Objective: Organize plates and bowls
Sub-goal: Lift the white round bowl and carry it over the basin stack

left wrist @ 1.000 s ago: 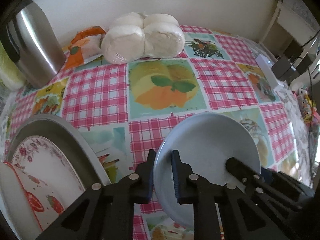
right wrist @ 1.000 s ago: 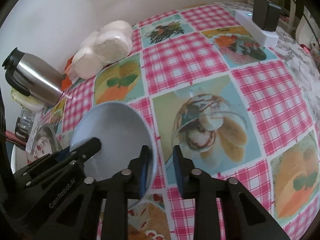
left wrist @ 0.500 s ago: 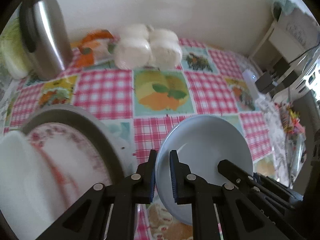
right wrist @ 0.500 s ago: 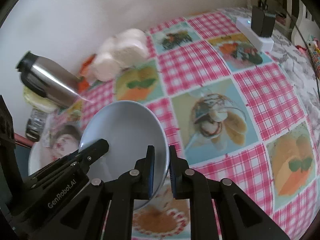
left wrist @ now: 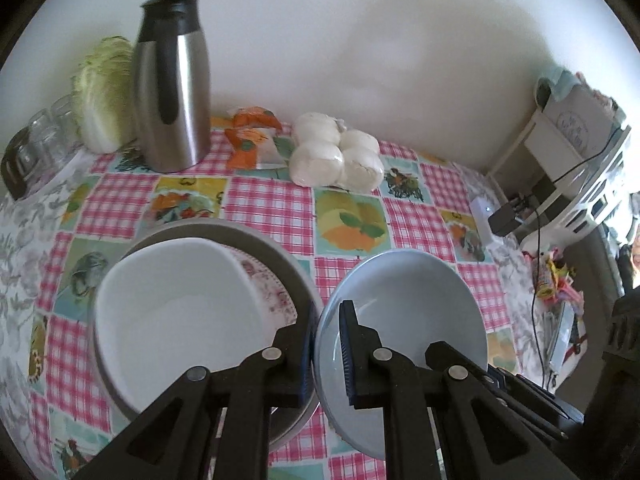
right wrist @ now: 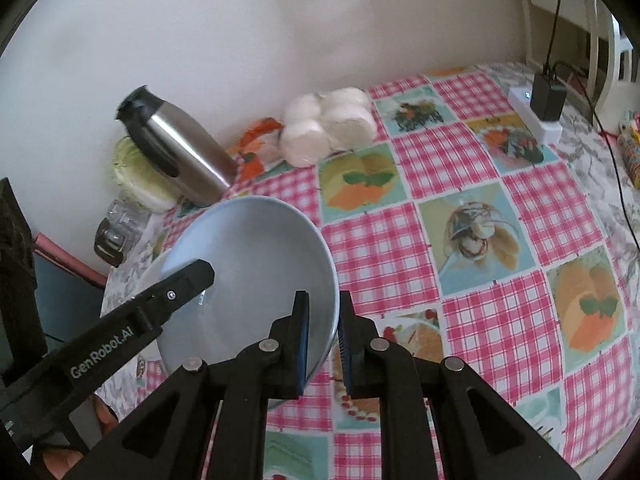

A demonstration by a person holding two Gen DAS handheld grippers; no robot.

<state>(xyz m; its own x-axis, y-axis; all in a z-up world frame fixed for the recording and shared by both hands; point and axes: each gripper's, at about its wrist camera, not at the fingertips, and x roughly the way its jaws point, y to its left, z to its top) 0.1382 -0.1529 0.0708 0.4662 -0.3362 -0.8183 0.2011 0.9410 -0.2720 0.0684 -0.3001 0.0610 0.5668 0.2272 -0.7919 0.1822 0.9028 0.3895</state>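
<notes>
the checked tablecloth (left wrist: 272,204) is covering the whole table, pink squares alternating with food pictures, and against the wall at its far edge a steel thermos jug (left wrist: 172,80), a pale cabbage (left wrist: 100,96) and a wrapped pack of white buns (left wrist: 336,156) are standing clear of the work.

nearer, on the left of the left wrist view, a grey tray (left wrist: 280,256) is holding a flowered plate (left wrist: 268,284) with a white bowl (left wrist: 176,312) sitting on top of it. this looks like the stack being built.

the pale blue bowl (left wrist: 404,304) is hanging above the cloth just to the right of that stack, its rim nearly level with the tray's edge and tilted slightly. both tools are carrying it from opposite sides. the left gripper (left wrist: 326,344) is pinching the bowl's left rim, one pad inside and one outside. the right gripper (right wrist: 322,336) is pinching the opposite rim the same way, jaws nearly pressed together on the thin wall.

judging from this, the coming move is turning on one thing: the white bowl is lying directly to the left of the blue one, on the left gripper's side, so the pair would be travelling sideways that way and then lowering, with the left tool leading over the tray.
</notes>
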